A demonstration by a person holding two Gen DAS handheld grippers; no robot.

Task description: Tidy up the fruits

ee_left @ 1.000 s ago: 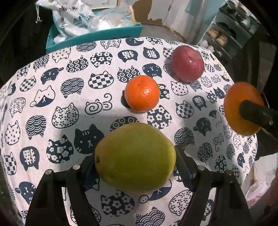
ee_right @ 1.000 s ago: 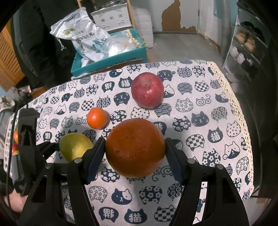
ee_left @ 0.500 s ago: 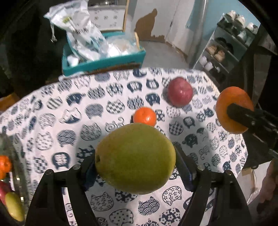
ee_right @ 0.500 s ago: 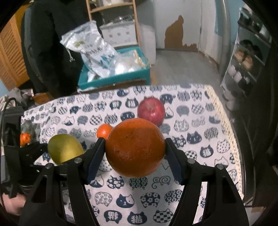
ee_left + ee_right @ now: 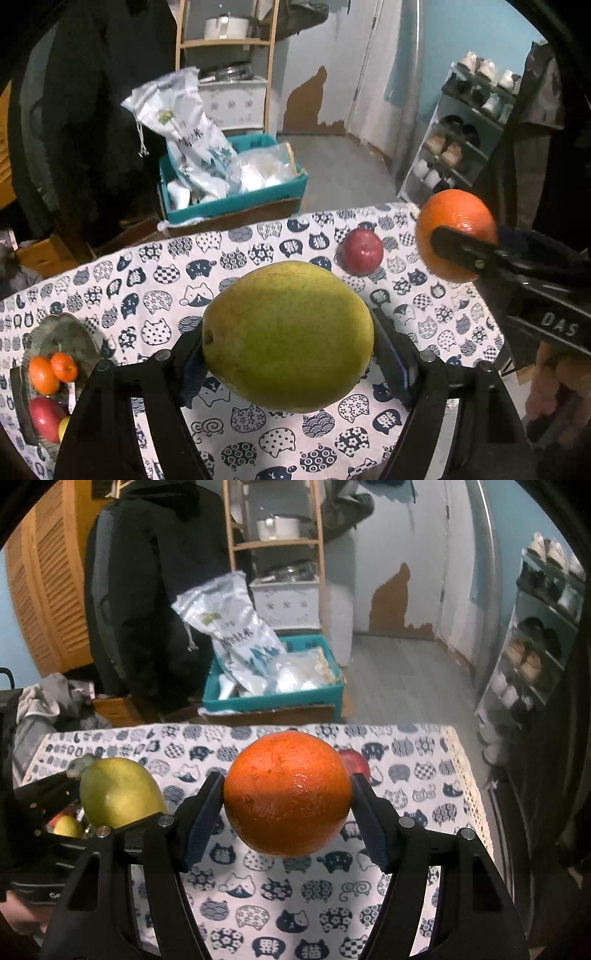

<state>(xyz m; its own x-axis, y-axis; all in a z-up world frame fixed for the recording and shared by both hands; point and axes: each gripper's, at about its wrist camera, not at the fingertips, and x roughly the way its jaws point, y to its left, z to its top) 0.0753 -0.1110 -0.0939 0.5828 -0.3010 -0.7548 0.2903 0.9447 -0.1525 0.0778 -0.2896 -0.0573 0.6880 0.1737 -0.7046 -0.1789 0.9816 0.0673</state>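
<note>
The left tongs (image 5: 288, 354) are clamped on a yellow-green mango (image 5: 288, 336), one blue-padded finger pressing each end, and the fruit hangs in the air above the worktop (image 5: 258, 443). The right tongs (image 5: 287, 808) are clamped the same way on a large orange (image 5: 287, 794), also held clear of the cat-print cloth; from the left wrist view this orange (image 5: 456, 221) sits up at the right, beyond the worktop's right edge.

Below and between them, a red apple (image 5: 362, 251) rests on the cloth toward the far right side. At the near left of the worktop stands a fruit bowl (image 5: 62, 332) holding two small tangerines (image 5: 51, 369), a red fruit and something yellow.

Past the far edge, on the floor side, a teal crate (image 5: 236, 203) holds white plastic bags. A shoe rack (image 5: 465, 140) stands at the far right.
</note>
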